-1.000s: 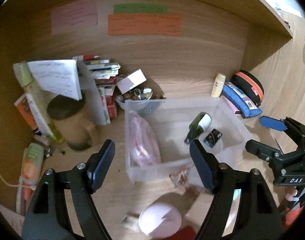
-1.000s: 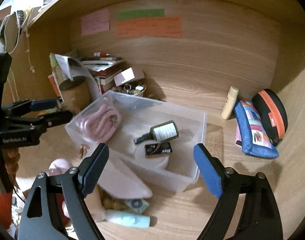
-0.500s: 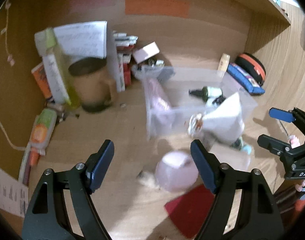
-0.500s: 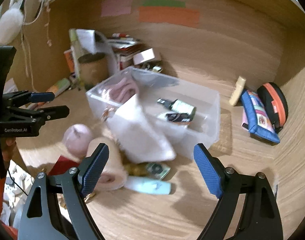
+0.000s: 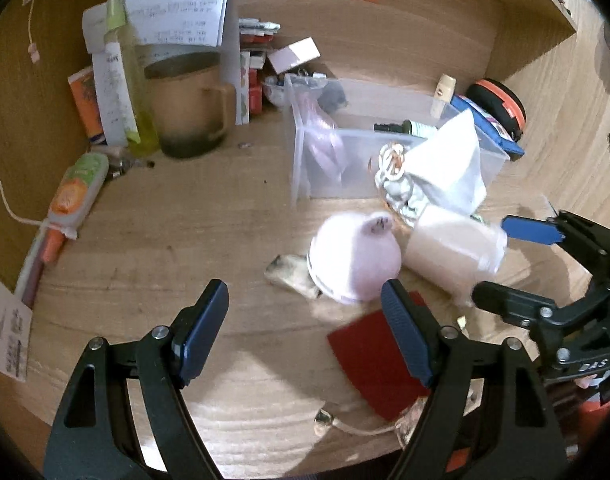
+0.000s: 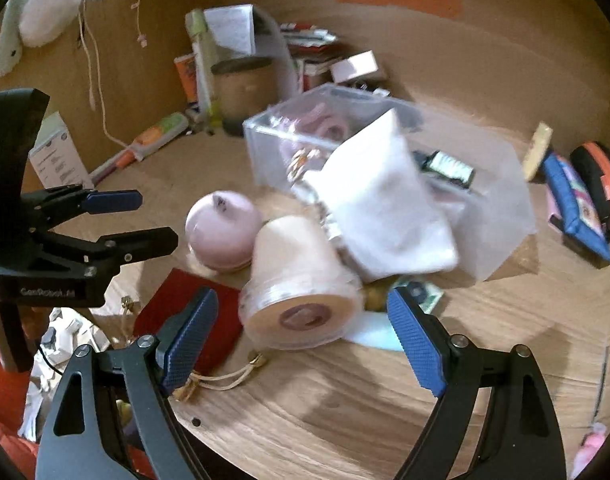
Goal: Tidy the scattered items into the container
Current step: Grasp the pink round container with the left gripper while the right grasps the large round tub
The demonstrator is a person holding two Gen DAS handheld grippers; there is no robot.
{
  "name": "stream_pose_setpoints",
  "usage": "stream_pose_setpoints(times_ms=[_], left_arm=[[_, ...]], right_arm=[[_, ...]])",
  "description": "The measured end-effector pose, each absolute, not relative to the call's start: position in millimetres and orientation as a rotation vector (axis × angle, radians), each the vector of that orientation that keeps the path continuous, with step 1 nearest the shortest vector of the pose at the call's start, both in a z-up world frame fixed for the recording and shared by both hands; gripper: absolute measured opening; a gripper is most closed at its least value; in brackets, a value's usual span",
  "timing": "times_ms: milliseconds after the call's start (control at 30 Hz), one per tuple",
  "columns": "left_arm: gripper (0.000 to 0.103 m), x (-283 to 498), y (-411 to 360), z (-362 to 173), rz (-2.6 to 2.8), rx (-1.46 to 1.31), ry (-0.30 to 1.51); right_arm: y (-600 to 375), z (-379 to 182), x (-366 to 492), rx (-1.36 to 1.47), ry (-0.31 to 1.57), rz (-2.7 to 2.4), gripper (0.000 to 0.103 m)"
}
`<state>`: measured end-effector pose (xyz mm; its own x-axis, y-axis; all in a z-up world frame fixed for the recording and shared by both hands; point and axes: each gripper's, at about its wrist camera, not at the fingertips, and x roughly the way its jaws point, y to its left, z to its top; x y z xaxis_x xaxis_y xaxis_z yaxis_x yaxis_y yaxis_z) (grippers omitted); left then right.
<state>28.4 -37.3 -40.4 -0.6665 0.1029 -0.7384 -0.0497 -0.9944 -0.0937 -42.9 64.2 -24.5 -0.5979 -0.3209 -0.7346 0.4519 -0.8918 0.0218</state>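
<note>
A clear plastic bin (image 5: 301, 160) (image 6: 501, 216) sits on the wooden desk, holding a pink cloth (image 5: 323, 144) and a dark bottle (image 6: 451, 166). In front of it lie a white cloth (image 6: 385, 208), a pink round object (image 5: 353, 260) (image 6: 223, 232), a cream roll (image 5: 453, 256) (image 6: 301, 280), a red card (image 5: 377, 364) (image 6: 185, 316) and a tangle of cords (image 5: 393, 176). My left gripper (image 5: 305, 328) is open and empty, near the pink round object. My right gripper (image 6: 301, 344) is open and empty, its fingers either side of the cream roll.
A brown mug (image 5: 189, 108), bottles, papers and books stand at the back left. A blue pouch (image 6: 573, 204) and an orange-rimmed case (image 6: 597, 176) lie at the right. A tube (image 5: 77, 188) lies at the left. A beige string (image 5: 361, 428) lies near the desk's front edge.
Both grippers have pulled back from the bin toward the desk's front; the scattered items in front of the bin now fill the view. Both stay open.
</note>
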Motion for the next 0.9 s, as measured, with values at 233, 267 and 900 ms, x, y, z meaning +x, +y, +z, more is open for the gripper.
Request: stream_pose_setpoints(times_ms=[233, 267, 900], left_arm=[[0.079, 28, -28, -51, 2.748, -1.281, -0.087], [0.079, 26, -26, -52, 2.747, -1.284, -0.078], [0.079, -12, -3, -61, 2.695, -1.315, -0.029]], right_arm=[[68, -45, -59, 1.160, 0.104, -2.424, 0.085], [69, -46, -60, 1.158, 0.089, -2.427, 0.084], [86, -21, -54, 1.030, -0.010, -2.448, 0.067]])
